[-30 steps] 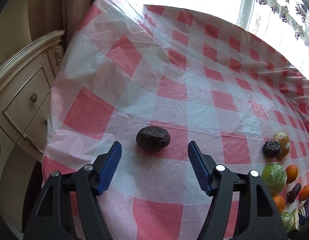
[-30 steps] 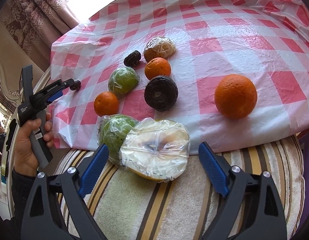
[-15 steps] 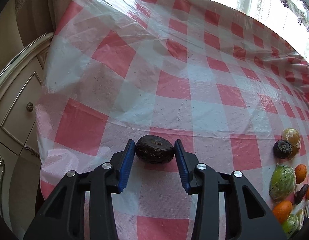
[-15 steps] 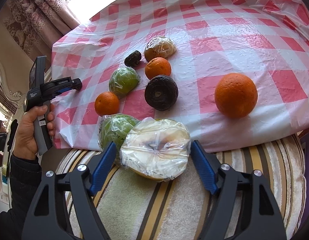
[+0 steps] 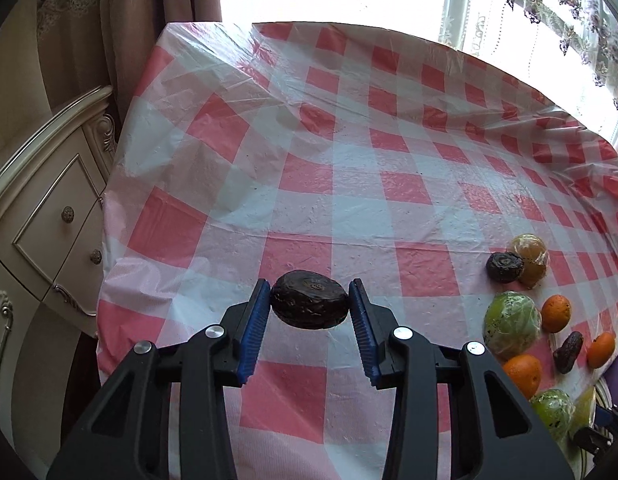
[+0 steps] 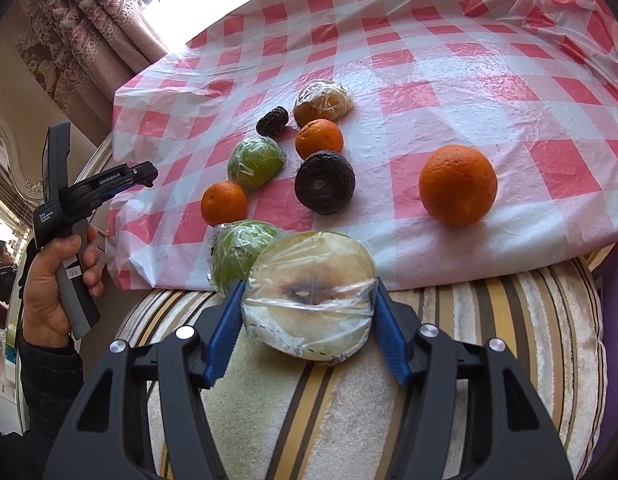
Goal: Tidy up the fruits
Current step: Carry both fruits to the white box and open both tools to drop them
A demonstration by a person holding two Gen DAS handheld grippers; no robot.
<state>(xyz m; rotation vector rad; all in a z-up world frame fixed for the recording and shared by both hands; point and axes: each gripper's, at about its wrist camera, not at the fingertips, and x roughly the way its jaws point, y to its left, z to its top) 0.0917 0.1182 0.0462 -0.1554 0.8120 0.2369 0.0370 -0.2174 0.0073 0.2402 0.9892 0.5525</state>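
My left gripper (image 5: 309, 309) is shut on a dark wrinkled fruit (image 5: 309, 305) and holds it a little above the red-and-white checked tablecloth (image 5: 349, 168). The right wrist view shows that same gripper (image 6: 146, 172) at the table's left edge, held by a hand (image 6: 49, 284). The jaws of my right gripper (image 6: 309, 292) are closing on a pale cut fruit half wrapped in film (image 6: 309, 320). Both blue pads touch its sides. It lies at the table's near edge, over a striped cushion (image 6: 489, 340).
Lying on the cloth are a big orange (image 6: 457, 184), a dark round fruit (image 6: 324, 187), two small oranges (image 6: 319, 139), wrapped green fruits (image 6: 255, 164), a wrapped yellowish fruit (image 6: 323, 100) and a small dark one (image 6: 272, 121). A cream cabinet (image 5: 41, 220) stands left of the table.
The left jaws closed on the dark fruit and lifted it off the cloth. The right jaws narrowed from wide apart until the pads met the wrapped fruit half.
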